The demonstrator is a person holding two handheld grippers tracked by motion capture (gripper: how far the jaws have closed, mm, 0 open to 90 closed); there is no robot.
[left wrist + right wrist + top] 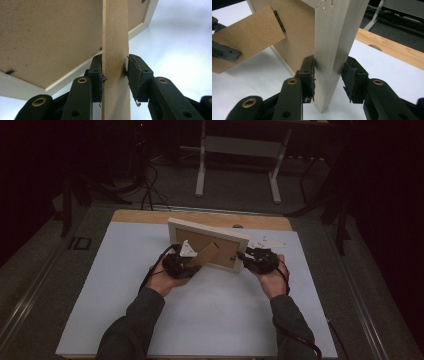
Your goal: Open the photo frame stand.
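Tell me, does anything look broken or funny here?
Yes. The black pads on the left tool look torn and frayed at their edges, and the right tool has ragged ones too. The picture frame and its brown stand look undamaged.

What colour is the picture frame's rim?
White, around a brown back board; the picture frame shows it best in the right gripper view.

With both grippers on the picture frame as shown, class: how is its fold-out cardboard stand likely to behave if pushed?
The stand looks like thin fibreboard, so probably stiff along its length yet light. It joins the frame's backing at one narrow hinge, so it would likely swing rather than resist. Its edge looks worn where the left gripper meets it, suggesting it crushes easily.
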